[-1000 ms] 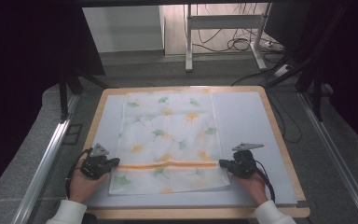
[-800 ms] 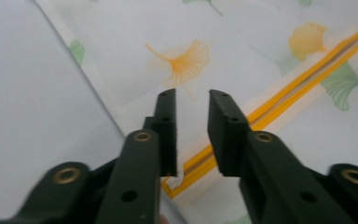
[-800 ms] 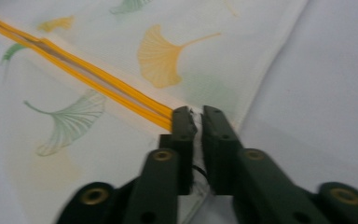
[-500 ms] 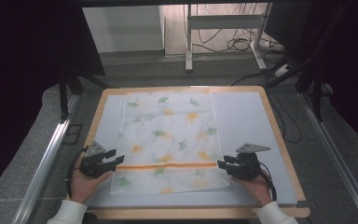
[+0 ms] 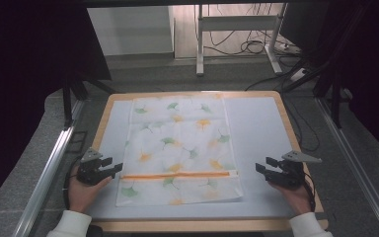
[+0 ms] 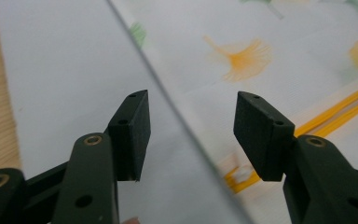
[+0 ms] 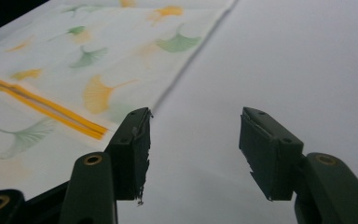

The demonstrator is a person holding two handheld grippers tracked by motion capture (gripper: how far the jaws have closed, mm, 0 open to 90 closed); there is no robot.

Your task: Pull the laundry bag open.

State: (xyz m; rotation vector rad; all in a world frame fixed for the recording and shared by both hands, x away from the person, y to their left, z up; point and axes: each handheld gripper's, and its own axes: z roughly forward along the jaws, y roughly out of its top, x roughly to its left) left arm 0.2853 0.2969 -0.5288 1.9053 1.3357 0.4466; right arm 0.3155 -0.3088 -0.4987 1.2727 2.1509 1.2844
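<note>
A white cloth (image 5: 180, 150) printed with green and orange ginkgo leaves lies flat on the pale mat, its near part folded over so an orange stripe (image 5: 177, 175) runs across it. My left gripper (image 5: 114, 166) sits at the cloth's left edge, open with nothing between its jaws, which have just been opening. In the left gripper view that gripper (image 6: 191, 119) straddles the cloth's edge (image 6: 177, 107) from above. My right gripper (image 5: 265, 166) stands off the cloth's right edge, open and empty, its jaws also just opened. The right gripper view has the gripper (image 7: 196, 135) over bare mat, the cloth (image 7: 88, 60) to its left.
A pale mat (image 5: 261, 128) covers a wooden-rimmed board (image 5: 286, 123). Metal rails (image 5: 49, 168) run along both sides of the board. Beyond it, a desk frame (image 5: 237, 29) and loose cables (image 5: 256, 47) lie on the floor.
Both grippers let go of the cloth's folded edge and opened. The right hand drew away to the right, off the cloth; the left shifted slightly outward to the cloth's edge.
</note>
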